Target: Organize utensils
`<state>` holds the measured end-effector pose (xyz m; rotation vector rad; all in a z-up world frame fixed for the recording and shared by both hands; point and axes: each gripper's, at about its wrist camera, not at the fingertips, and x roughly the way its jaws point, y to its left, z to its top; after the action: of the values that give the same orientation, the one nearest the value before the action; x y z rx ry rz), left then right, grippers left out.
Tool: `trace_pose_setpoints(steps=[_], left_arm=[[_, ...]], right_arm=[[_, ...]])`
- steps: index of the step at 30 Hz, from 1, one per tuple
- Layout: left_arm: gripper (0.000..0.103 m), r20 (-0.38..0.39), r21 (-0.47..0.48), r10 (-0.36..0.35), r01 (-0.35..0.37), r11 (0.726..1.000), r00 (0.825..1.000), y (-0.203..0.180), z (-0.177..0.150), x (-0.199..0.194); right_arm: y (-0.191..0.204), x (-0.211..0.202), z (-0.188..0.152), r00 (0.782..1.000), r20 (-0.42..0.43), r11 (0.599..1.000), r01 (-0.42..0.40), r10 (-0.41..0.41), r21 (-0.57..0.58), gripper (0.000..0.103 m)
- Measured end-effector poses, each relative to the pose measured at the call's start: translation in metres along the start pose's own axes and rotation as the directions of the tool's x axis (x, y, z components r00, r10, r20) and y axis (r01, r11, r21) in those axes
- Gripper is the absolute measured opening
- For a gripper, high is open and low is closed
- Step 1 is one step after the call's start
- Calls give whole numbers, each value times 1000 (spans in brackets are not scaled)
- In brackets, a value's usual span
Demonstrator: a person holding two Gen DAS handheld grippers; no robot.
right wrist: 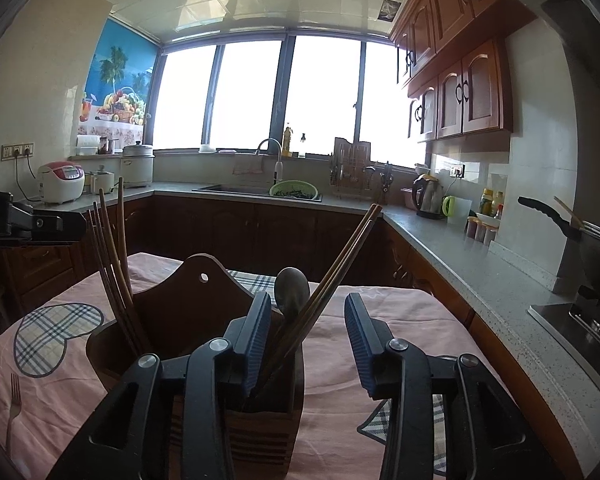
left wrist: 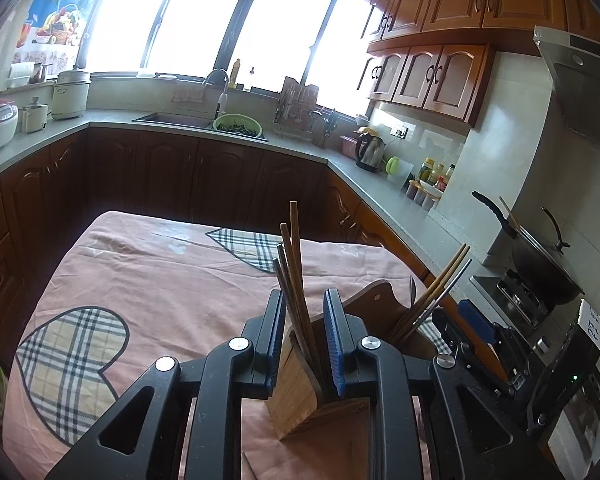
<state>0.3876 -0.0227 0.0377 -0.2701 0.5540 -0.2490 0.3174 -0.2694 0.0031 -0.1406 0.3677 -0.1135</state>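
A wooden utensil holder (left wrist: 312,392) stands on the pink tablecloth; it also shows in the right wrist view (right wrist: 188,312). Several brown chopsticks (left wrist: 294,272) stand in its left compartment, between the fingers of my left gripper (left wrist: 304,320), whose jaws stand a little apart without clamping them. My right gripper (right wrist: 308,332) is open over the right compartment, which holds a dark spoon (right wrist: 291,286) and leaning chopsticks (right wrist: 344,256). The right gripper (left wrist: 472,320) also shows in the left wrist view. A metal fork (right wrist: 14,408) lies on the cloth at the left.
The table with the pink cloth (left wrist: 160,280) sits in a kitchen. A counter (right wrist: 460,248) runs along the right with a kettle (right wrist: 428,196), bottles and a wok (right wrist: 596,248) on the stove. A sink (right wrist: 240,190) lies under the window.
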Motion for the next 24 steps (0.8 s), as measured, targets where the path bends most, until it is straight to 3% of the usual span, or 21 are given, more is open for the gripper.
trace_pose_setpoints(steps=[4, 7, 9, 10, 11, 16, 24], left_arm=[[23, -4, -3, 6, -6, 1000, 1000, 1, -2, -4], [41, -3, -8, 14, -15, 1000, 1000, 2, -3, -10], [65, 0, -14, 30, -30, 999, 1000, 3, -5, -14], [69, 3, -17, 39, -39, 999, 999, 3, -6, -17], [71, 8, -19, 42, -42, 999, 999, 3, -7, -20], [75, -5, -28, 43, -43, 999, 999, 5, -13, -29], [80, -7, -44, 48, -48, 998, 999, 10, -14, -44]], right_arm=[[-3, -2, 0, 1000, -11, 1000, -1, 1, 10, 45], [-6, -5, 0, 1000, -17, 1000, -9, 10, 27, 52], [-8, -8, 0, 999, -28, 999, -18, 19, 42, 64], [-9, -9, 0, 999, -33, 999, -24, 26, 47, 75], [-9, -11, 1, 999, -33, 998, -30, 32, 52, 80], [-9, -21, 2, 998, -37, 998, -40, 42, 50, 85], [-12, -31, 0, 998, -45, 996, -45, 49, 78, 88]])
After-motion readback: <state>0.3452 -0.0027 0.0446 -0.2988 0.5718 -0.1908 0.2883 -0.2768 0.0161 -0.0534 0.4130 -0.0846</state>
